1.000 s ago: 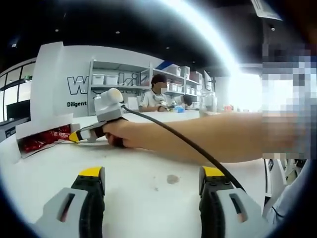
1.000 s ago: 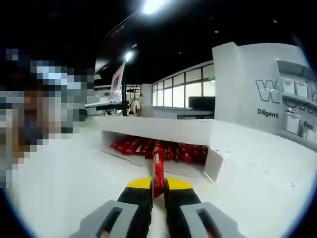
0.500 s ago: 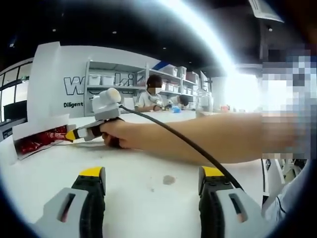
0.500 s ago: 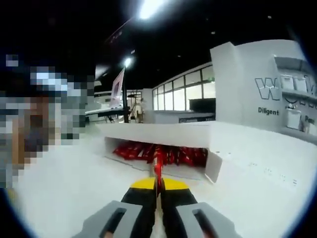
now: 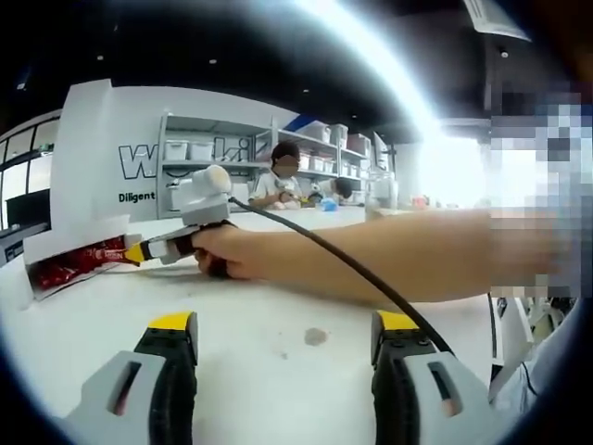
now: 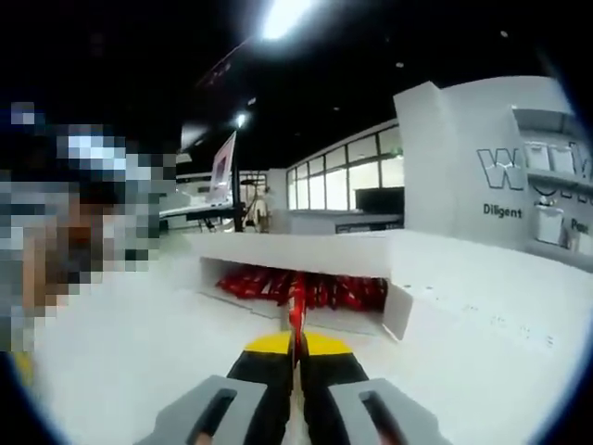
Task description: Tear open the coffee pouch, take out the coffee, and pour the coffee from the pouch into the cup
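1. The right gripper [image 6: 296, 345] has its jaws pressed together on one red coffee pouch [image 6: 296, 311], held edge-on just in front of the white box [image 6: 306, 252] on the table [image 6: 139, 352].
2. Change: one second ago the pouch stood broader between slightly wider jaws; the jaws have since closed fully, and the box sits a little farther off. Judgement: the pouch is secured and being drawn clear.
3. More red pouches [image 6: 347, 290] lie inside the box.
4. The left gripper [image 5: 283, 338] has jaws spread and empty, near the table; its view is almost unchanged.
5. Judgement: tearing has not begun; the left gripper must next take the pouch's free end.
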`<state>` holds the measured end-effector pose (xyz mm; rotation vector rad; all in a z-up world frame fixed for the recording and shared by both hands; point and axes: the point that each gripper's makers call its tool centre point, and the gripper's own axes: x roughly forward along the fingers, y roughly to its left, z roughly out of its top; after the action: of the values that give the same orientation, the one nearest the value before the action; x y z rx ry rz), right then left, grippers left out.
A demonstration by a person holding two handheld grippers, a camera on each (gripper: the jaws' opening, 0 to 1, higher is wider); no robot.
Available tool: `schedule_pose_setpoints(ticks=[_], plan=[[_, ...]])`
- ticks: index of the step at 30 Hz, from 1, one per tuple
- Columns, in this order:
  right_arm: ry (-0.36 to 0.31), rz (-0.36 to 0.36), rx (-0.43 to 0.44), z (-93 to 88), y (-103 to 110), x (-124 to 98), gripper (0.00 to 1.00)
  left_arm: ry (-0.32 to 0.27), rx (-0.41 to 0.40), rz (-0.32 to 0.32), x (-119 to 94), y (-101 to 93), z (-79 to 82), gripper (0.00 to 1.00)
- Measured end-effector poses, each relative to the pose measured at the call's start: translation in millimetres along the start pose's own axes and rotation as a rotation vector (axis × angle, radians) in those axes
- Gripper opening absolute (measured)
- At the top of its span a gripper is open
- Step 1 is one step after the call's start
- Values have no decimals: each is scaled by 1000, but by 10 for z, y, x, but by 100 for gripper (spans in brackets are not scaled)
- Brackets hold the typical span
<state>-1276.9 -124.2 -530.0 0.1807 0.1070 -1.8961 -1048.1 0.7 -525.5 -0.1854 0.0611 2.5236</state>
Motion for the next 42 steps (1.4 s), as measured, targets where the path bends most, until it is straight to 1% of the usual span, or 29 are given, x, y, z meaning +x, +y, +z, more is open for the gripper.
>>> schedule_pose_setpoints(ticks=[4, 9, 20, 21, 24, 26, 29, 31, 34, 38, 42], plan=[[3, 0, 1, -14, -16, -28, 3, 3, 0, 2, 2, 7, -6, 78], [11, 27, -6, -37, -22, -77, 3, 2, -2, 9, 4, 27, -2, 78], [15, 31, -5, -58, -72, -138, 3, 3, -10, 11, 8, 35, -2, 78], [25, 57, 5, -77, -44, -158, 3, 11, -2, -3, 7, -44, -20, 78], [34, 62, 0, -96, -39, -174, 3, 14, -9, -7, 6, -69, -30, 78], [48, 83, -12, -129, -13, -204, 3, 14, -9, 3, 1, -62, -33, 79], [43, 82, -12, -132, 17, -260, 3, 14, -12, 12, -6, -60, -37, 79], [35, 82, -8, -119, 5, -270, 3, 17, -17, 11, -3, -65, -44, 79], [36, 61, -3, -128, -32, -286, 3, 20, -21, 7, 11, -61, -47, 79], [32, 69, -5, -136, -38, -348, 3, 20, -21, 0, 12, -100, -53, 79], [33, 83, -13, -143, -19, -379, 3, 19, -14, 4, 8, -89, -51, 79]])
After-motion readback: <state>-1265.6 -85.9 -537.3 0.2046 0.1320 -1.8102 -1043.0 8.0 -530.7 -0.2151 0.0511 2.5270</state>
